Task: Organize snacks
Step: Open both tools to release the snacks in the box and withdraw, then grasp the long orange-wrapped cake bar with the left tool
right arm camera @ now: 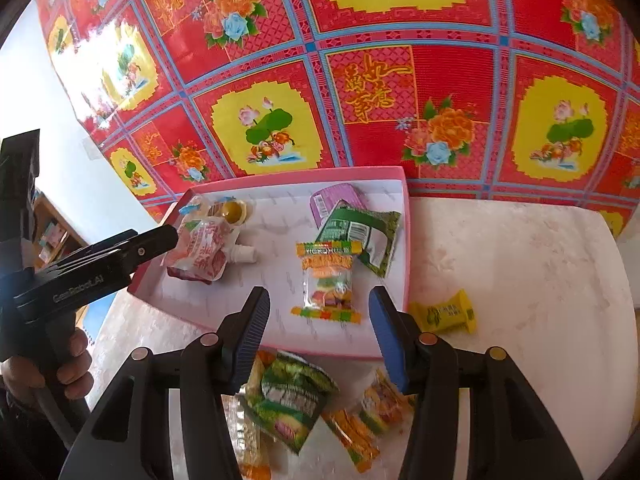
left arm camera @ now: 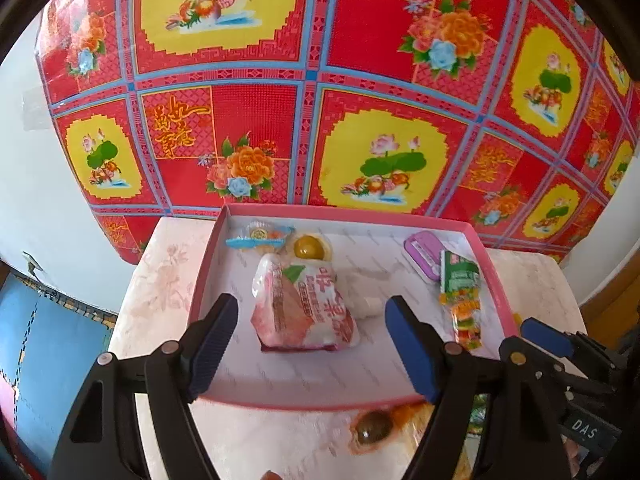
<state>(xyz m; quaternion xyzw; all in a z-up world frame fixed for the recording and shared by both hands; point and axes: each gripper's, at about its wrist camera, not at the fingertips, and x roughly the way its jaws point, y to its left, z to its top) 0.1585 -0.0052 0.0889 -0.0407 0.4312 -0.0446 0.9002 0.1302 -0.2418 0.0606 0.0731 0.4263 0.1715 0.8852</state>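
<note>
Left gripper (left arm camera: 312, 344): released, empty, above pink-white pouch (left arm camera: 304, 304) in pink tray (left arm camera: 496, 280) | Right gripper (right arm camera: 318, 332): released, empty, above gummy bag (right arm camera: 326, 280) in tray | Yellow candy (right arm camera: 444, 312): on surface (right arm camera: 520, 260) just outside tray's right rim.

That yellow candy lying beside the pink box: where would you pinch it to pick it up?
Probably across the plump middle of the yellow candy, coming down from above with the right gripper. It lies flat on the table just outside the pink box, and its crimped ends look too thin to hold.
</note>
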